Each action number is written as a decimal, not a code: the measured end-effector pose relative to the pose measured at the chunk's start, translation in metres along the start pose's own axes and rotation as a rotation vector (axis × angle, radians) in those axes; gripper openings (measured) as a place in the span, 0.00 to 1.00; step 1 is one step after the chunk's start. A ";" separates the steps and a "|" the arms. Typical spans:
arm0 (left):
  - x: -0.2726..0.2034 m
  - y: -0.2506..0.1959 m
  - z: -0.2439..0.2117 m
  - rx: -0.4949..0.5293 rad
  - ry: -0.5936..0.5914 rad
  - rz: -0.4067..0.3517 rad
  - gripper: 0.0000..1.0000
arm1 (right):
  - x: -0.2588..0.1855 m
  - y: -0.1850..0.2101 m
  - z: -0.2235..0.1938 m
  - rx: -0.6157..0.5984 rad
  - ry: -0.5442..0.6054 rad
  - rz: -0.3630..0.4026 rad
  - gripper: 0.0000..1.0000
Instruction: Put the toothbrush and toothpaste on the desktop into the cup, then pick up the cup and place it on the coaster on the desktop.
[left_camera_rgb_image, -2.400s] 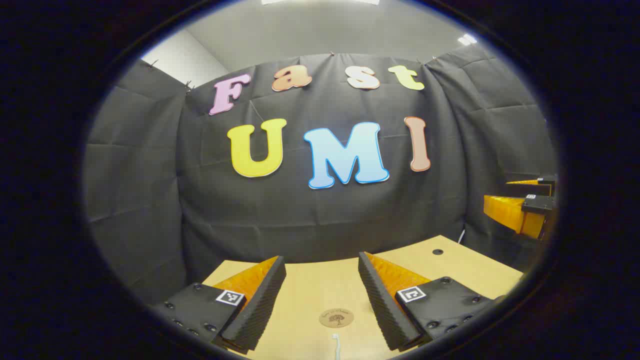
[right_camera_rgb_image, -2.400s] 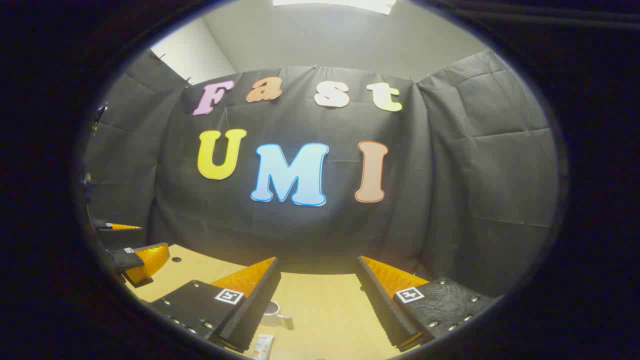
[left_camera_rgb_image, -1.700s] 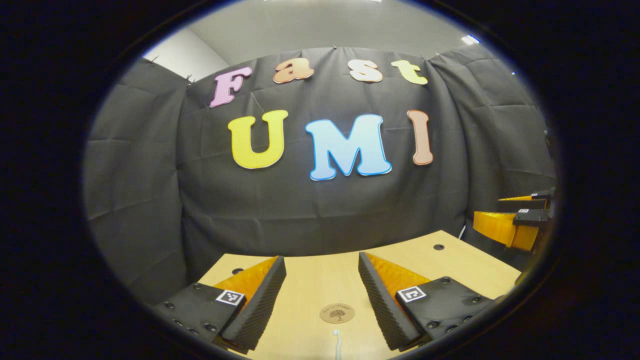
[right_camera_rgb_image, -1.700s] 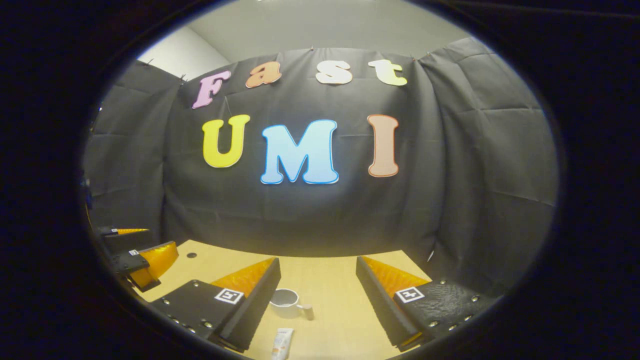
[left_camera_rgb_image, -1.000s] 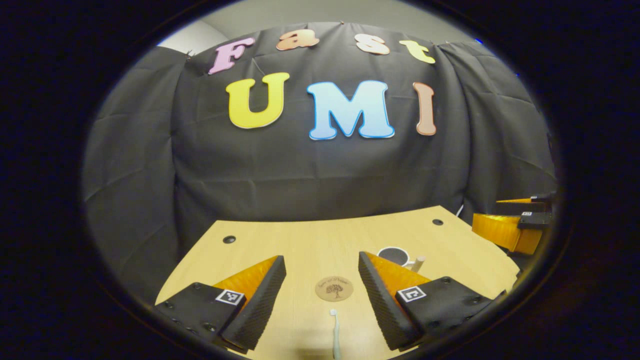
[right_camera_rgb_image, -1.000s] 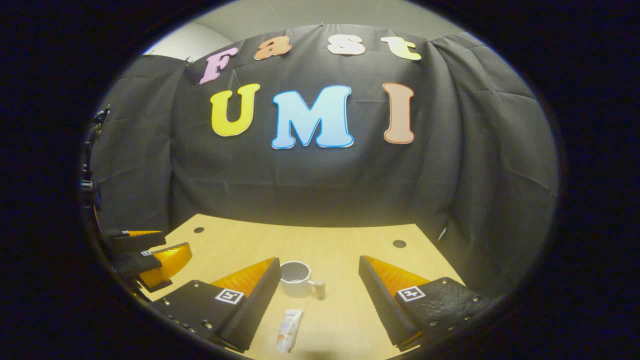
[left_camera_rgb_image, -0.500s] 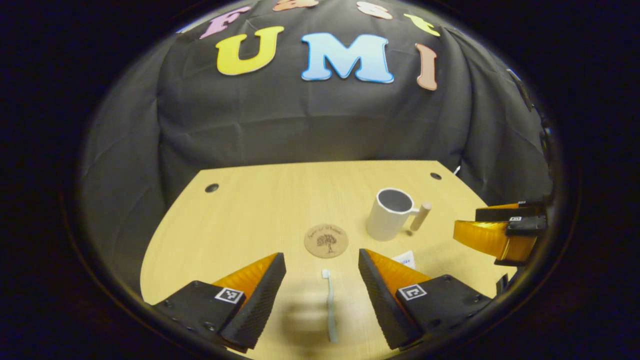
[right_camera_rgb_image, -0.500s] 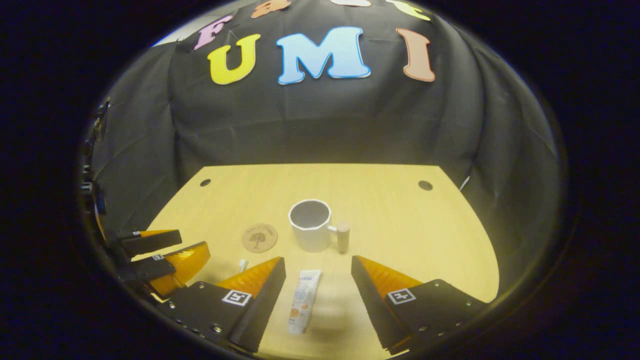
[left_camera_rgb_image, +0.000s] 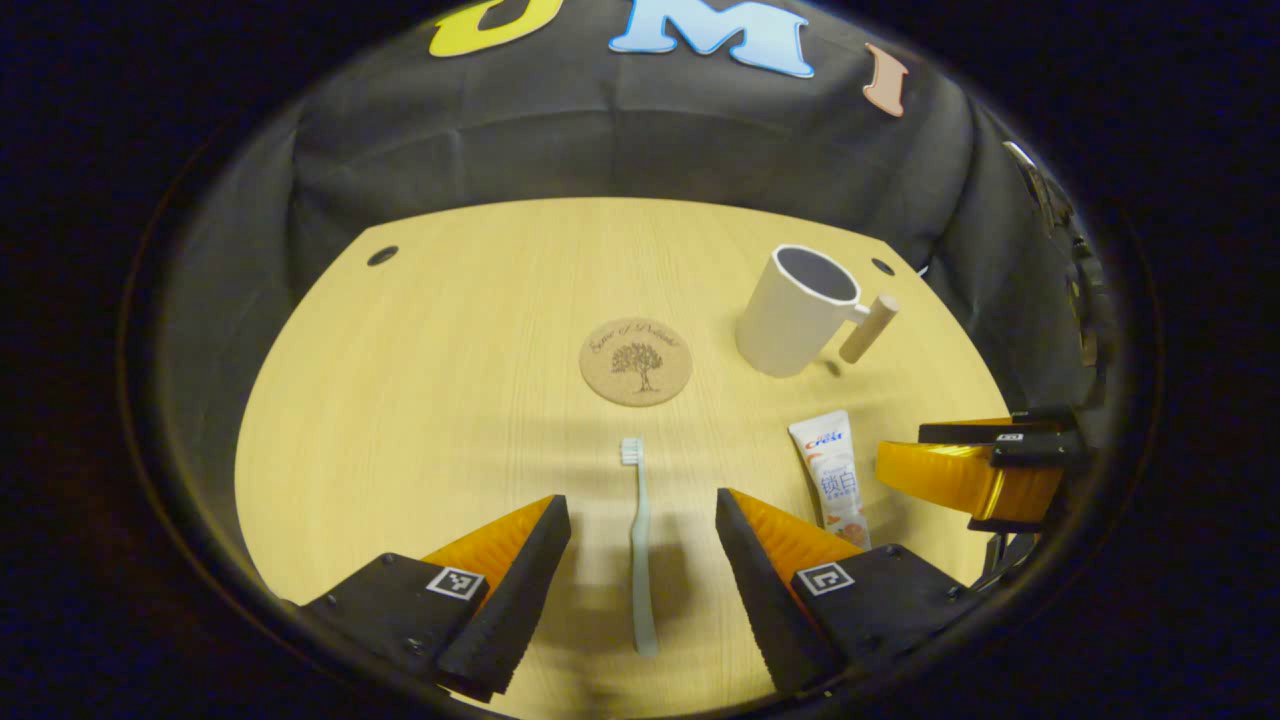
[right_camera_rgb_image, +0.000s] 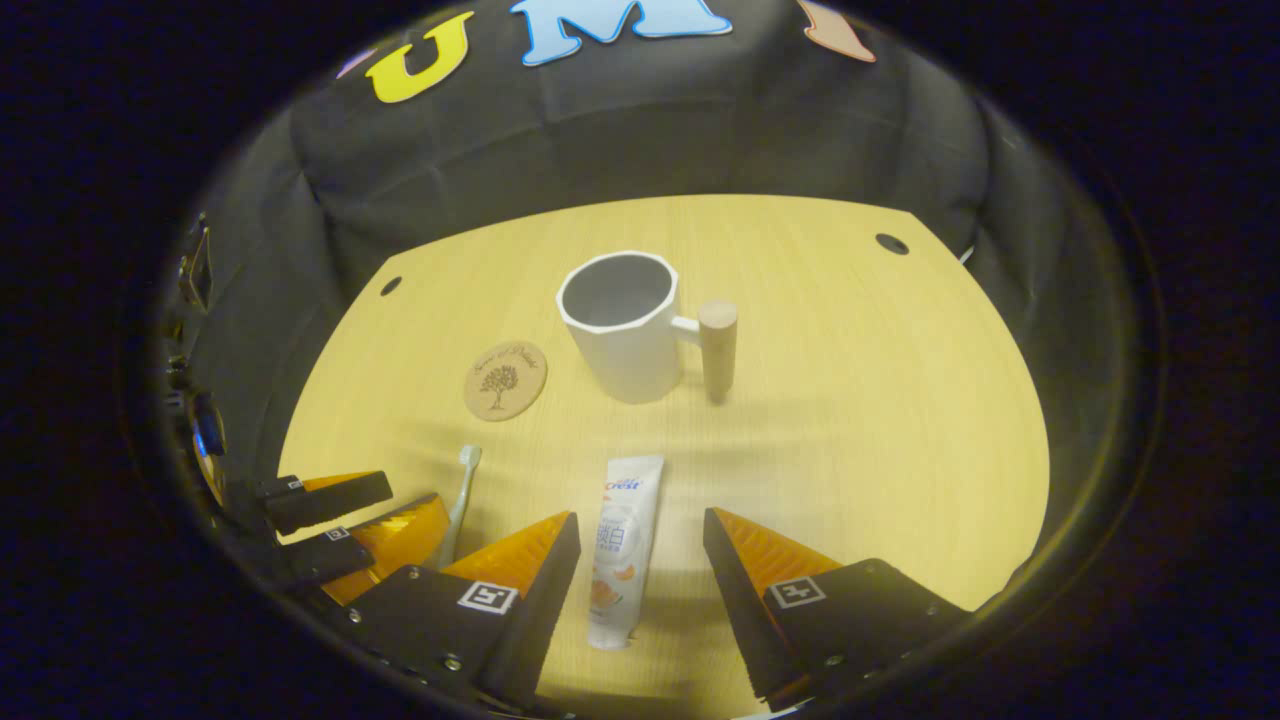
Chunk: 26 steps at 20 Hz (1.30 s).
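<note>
A pale toothbrush (left_camera_rgb_image: 639, 545) lies flat on the wooden desktop (left_camera_rgb_image: 430, 330), head pointing away, between the spread fingers of my open left gripper (left_camera_rgb_image: 637, 590), which hovers above it. A white toothpaste tube (right_camera_rgb_image: 620, 545) lies flat between the fingers of my open right gripper (right_camera_rgb_image: 638, 590). The white cup (right_camera_rgb_image: 625, 325) with a wooden peg handle stands upright beyond the tube. A round cork coaster (left_camera_rgb_image: 635, 361) lies left of the cup (left_camera_rgb_image: 795, 310). The toothpaste (left_camera_rgb_image: 832, 475) and the right gripper (left_camera_rgb_image: 965, 470) show at the right of the left gripper view.
The desktop has round cable holes near its far corners (left_camera_rgb_image: 381, 256) (right_camera_rgb_image: 890, 243). Black cloth walls close in the desk at the back and sides. The left gripper (right_camera_rgb_image: 330, 525) shows at the lower left of the right gripper view, beside the toothbrush (right_camera_rgb_image: 460, 495) and coaster (right_camera_rgb_image: 505, 380).
Both grippers have tilted down and come lower toward the desk. The toothbrush and toothpaste have come fully between the left and right fingers. Both stay open.
</note>
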<state>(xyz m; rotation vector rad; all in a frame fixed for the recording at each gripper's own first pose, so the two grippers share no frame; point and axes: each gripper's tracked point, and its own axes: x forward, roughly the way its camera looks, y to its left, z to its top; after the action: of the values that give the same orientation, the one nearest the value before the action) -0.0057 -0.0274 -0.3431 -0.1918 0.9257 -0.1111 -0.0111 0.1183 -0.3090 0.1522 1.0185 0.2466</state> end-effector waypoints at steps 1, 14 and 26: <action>0.005 0.001 -0.008 -0.015 0.033 0.002 0.98 | 0.005 0.001 -0.005 -0.001 0.023 -0.001 0.76; 0.025 0.017 -0.041 -0.010 0.199 0.084 0.95 | 0.035 0.004 -0.033 0.003 0.207 -0.006 0.67; 0.024 0.027 -0.039 -0.047 0.183 0.137 0.83 | 0.041 -0.008 -0.046 0.051 0.260 -0.072 0.52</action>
<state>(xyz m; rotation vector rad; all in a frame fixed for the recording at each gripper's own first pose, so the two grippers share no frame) -0.0224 -0.0098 -0.3901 -0.1627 1.1213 0.0204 -0.0290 0.1220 -0.3689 0.1311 1.2869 0.1776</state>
